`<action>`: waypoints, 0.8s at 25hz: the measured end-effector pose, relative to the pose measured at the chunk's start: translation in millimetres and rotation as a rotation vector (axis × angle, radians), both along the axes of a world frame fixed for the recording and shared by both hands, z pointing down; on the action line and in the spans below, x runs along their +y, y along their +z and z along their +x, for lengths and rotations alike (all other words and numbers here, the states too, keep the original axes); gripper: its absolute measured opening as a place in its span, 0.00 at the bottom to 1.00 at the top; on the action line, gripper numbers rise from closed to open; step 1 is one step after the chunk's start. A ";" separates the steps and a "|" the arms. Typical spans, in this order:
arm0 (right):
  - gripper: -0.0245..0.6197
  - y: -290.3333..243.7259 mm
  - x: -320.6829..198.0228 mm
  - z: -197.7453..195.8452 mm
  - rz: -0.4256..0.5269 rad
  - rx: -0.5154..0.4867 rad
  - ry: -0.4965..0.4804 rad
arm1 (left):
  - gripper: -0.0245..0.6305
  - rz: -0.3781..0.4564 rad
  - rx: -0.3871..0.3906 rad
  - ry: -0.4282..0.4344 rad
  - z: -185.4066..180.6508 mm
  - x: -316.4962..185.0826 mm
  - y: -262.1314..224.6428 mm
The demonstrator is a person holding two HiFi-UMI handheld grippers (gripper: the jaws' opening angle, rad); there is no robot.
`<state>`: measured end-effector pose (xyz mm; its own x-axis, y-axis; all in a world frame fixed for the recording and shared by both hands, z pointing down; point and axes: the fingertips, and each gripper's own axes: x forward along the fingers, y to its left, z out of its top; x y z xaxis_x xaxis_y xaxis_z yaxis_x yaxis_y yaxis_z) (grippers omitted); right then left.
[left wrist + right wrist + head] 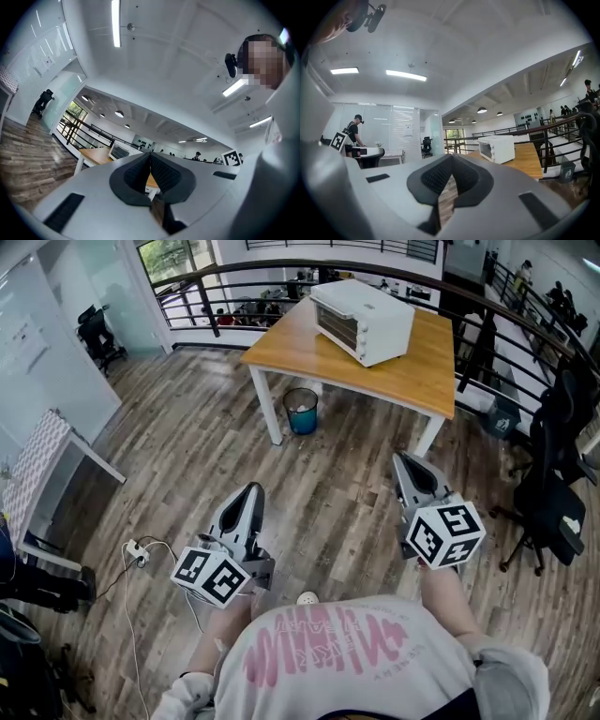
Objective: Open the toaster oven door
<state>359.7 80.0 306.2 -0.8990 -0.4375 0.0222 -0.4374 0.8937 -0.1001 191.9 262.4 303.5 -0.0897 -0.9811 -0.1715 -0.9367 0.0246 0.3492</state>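
Observation:
A white toaster oven [363, 320] with its door closed stands on a wooden table [412, 371] at the far side of the room. It shows small in the right gripper view as the toaster oven [497, 148] and partly in the left gripper view as the toaster oven [119, 151]. My left gripper [254, 491] and right gripper [401, 460] are held over the wooden floor, well short of the table. Both point toward it. Both are shut with nothing between the jaws.
A blue waste bin [301, 411] stands beside the near left table leg. Black railings [234, 282] run behind the table. A black office chair [553, 502] stands at the right, a white desk [52, 465] at the left. A power strip and cable [139, 551] lie on the floor.

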 end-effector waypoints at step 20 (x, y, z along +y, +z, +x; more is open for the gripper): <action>0.05 -5.5 -22.4 -144.1 -0.006 -0.012 0.002 | 0.07 0.009 -0.012 0.053 -141.2 -30.1 -6.7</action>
